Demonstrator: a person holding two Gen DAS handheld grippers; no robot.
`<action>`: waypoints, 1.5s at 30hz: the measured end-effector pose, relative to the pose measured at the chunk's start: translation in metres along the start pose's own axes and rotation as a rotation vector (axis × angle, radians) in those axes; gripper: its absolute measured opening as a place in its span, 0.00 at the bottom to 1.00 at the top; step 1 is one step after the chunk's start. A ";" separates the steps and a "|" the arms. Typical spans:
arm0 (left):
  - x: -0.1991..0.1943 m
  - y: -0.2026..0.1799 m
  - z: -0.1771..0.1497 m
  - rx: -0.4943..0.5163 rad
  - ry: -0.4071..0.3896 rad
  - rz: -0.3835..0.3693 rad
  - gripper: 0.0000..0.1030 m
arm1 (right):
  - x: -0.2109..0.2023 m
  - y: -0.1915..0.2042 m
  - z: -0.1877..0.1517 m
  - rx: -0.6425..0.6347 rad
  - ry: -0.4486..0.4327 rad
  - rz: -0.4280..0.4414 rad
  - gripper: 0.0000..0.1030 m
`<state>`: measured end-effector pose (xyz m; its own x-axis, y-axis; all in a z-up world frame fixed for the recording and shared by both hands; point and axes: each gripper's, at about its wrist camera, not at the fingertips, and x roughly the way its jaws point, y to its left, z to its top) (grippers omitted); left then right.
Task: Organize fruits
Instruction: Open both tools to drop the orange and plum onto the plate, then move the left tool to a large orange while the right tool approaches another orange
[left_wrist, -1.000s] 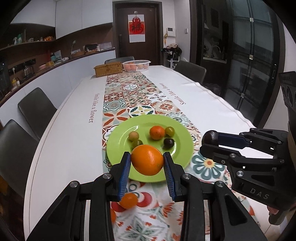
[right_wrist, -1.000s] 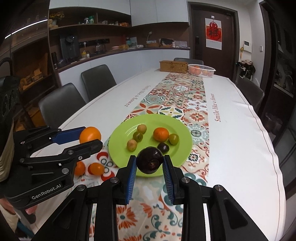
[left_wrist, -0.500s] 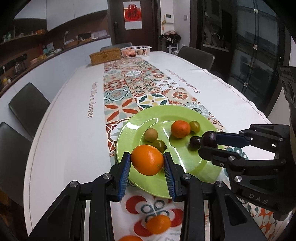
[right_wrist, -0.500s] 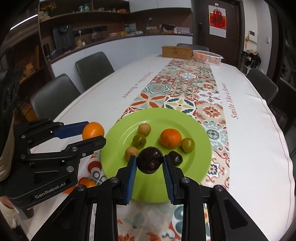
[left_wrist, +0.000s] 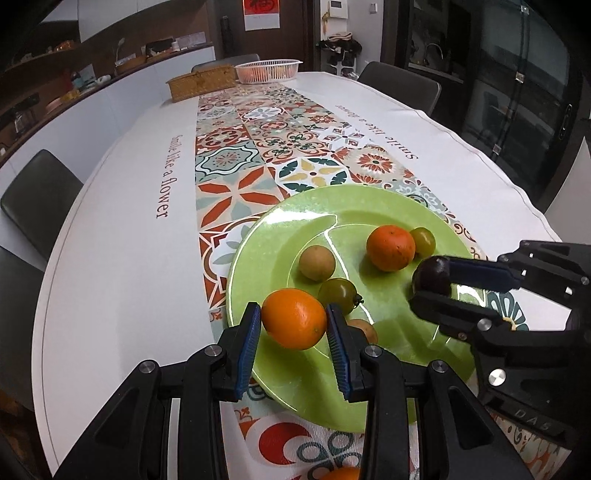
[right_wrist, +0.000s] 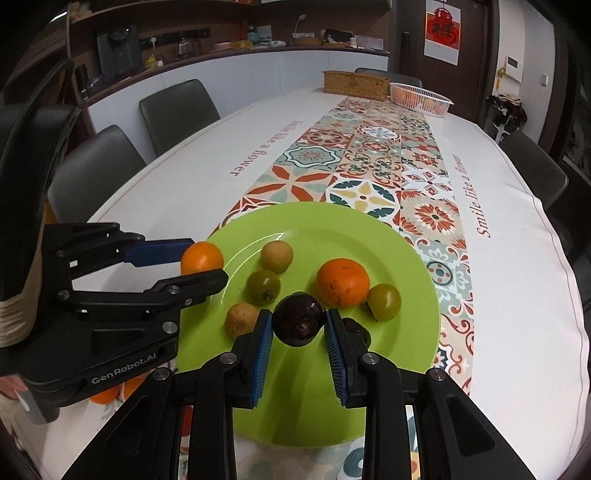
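We have both grippers over the green plate (left_wrist: 258, 236) now; a second ago they sat short of its near rim, so both have moved forward and the plate fills more of each view.

Left gripper (left_wrist: 293, 325): jaws clenched on the orange (left_wrist: 293, 323), same grip as before. It hangs above the plate's near-left part, just in front of a green tomato (left_wrist: 338, 291) and a tan fruit (left_wrist: 317, 263).

Right gripper (right_wrist: 298, 325): jaws clenched on the dark purple fruit (right_wrist: 298, 319), also unchanged. It is above the plate's near-middle, close to a second dark fruit (right_wrist: 356, 328) lying on the plate just to its right.

On the plate, unmoved: a mandarin (right_wrist: 342, 282) touching a second green tomato (right_wrist: 384, 301), plus a small tan fruit (right_wrist: 242, 319) near the left rim.

Off the plate, another orange fruit (left_wrist: 341, 473) lies on the patterned runner (left_wrist: 258, 147) at the near edge of the worktop (left_wrist: 122, 206). At the far end, a woven box (left_wrist: 201, 85) and a white basket (left_wrist: 269, 70), both unchanged.
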<state>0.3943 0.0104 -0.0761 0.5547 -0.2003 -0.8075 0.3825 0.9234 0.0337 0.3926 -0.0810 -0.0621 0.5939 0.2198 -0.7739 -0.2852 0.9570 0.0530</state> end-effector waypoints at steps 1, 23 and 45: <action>0.000 0.000 0.001 0.002 0.001 0.003 0.41 | 0.000 -0.001 0.000 0.000 0.000 -0.001 0.30; -0.112 -0.006 -0.035 -0.004 -0.154 0.121 0.57 | -0.076 0.019 -0.024 -0.005 -0.127 0.033 0.38; -0.196 -0.022 -0.119 -0.031 -0.228 0.241 0.71 | -0.125 0.078 -0.063 -0.155 -0.201 0.169 0.47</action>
<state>0.1896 0.0684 0.0118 0.7789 -0.0401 -0.6258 0.1994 0.9620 0.1866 0.2485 -0.0455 -0.0008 0.6609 0.4217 -0.6208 -0.4951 0.8667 0.0616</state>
